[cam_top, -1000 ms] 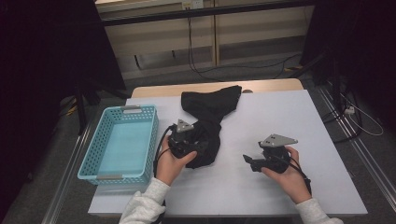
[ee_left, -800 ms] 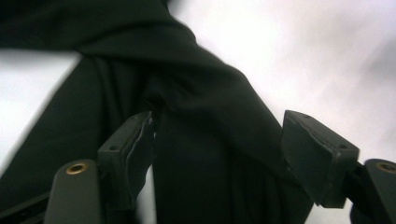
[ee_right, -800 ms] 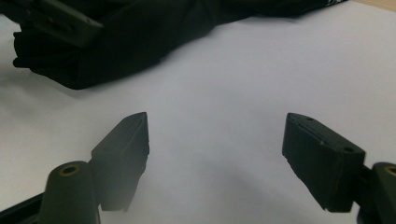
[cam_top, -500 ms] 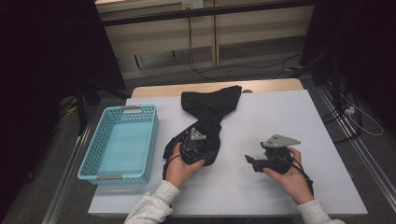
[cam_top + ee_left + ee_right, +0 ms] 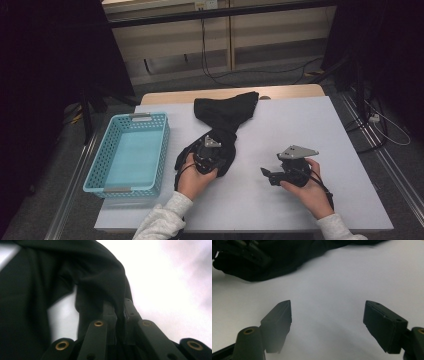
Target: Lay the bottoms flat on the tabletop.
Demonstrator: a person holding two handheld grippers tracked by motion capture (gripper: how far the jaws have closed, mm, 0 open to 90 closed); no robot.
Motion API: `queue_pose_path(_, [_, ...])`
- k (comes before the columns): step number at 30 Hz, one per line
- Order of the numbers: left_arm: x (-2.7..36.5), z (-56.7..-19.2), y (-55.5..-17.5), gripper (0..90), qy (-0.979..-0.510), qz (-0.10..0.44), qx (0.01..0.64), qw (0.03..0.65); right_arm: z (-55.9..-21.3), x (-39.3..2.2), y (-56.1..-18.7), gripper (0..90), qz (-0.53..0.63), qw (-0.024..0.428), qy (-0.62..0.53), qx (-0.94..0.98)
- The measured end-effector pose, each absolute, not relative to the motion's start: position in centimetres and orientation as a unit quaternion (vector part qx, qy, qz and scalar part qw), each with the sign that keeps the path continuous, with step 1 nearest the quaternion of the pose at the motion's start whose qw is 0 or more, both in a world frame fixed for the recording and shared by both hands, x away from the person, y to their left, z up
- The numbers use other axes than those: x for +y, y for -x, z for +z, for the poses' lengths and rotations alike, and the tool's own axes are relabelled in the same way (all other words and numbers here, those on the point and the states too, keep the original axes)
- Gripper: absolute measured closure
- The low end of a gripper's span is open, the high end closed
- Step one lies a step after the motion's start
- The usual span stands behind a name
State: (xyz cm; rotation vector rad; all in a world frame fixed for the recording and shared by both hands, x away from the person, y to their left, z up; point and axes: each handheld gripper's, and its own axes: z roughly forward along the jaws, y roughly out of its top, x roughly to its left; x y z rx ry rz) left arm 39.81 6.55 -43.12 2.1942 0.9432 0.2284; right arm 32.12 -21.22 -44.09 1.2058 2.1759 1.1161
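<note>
We count one black cloth (image 5: 225,122), one blue basket (image 5: 131,150) and two tools on the white surface (image 5: 310,130). The cloth lies at the surface's middle, toward twelve o'clock, with the basket at its nine o'clock. Our left tool (image 5: 120,315) has just been closing and now pinches a fold of the cloth at its six o'clock end. Our right tool (image 5: 327,320) stands wide open with nothing between its jaws, at four o'clock of the cloth.
</note>
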Motion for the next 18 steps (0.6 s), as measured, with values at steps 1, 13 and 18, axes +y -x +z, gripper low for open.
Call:
queue_pose_path(1, [7.0,-42.5,-40.0,83.7,-0.847,0.088,0.371,0.371,-44.1,-21.2,-32.1,22.7,0.402,0.208,-0.432,0.780])
queue_pose_path(13, [12.0,-39.4,-41.3,83.4,-0.795,0.135,0.432,0.404,-44.2,-20.4,-32.2,22.1,0.404,0.206,-0.421,0.786])
queue_pose_path(18, [11.7,-41.6,-42.1,81.4,-0.799,0.155,0.439,0.380,-44.3,-20.5,-32.2,22.1,0.402,0.204,-0.421,0.787])
